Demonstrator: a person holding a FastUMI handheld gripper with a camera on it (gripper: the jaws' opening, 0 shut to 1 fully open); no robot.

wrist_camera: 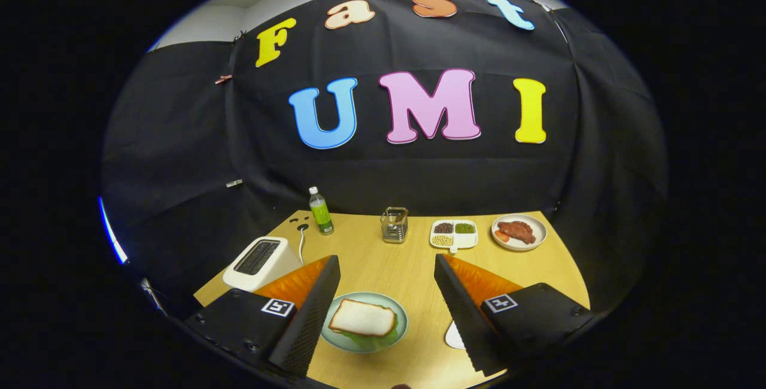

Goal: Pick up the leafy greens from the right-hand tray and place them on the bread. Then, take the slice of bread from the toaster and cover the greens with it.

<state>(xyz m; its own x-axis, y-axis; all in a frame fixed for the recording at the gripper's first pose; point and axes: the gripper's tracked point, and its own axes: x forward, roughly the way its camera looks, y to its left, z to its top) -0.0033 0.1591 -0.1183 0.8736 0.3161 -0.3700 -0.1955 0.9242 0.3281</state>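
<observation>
The toaster [262,262] sits at the table's [413,269] left edge, slots up and dark; no bread can be made out in them, which fits a slice already taken. A cord [301,239] runs from behind it toward the back left corner, where a bottle [321,212] stands upright, out of the working path.

Toward the front edge, between the fingers, lies the plate [335,338]. On it a slice of bread [363,318] rests flat over the greens [376,341], whose leaves poke out along the slice's near and right sides. The lower slice is hidden, so I cannot tell how squarely the stack sits, but the top slice looks level and within the rim. By that lie, both parts of the task appear done.

The gripper [386,302] hangs above the plate with its fingers spread wide and nothing between them, touching neither bread nor plate: a release posture, I judge, leaving the sandwich undisturbed.

Past the plate, near the back edge, a wire holder [395,225] stands mid-table, then a divided dish [453,234] of beans and a plate of meat [519,231] toward the back right corner, all well apart from the sandwich. Just beside the right finger, at the front, a pale tray [453,337] peeks out, mostly hidden; what it carries I cannot tell.
</observation>
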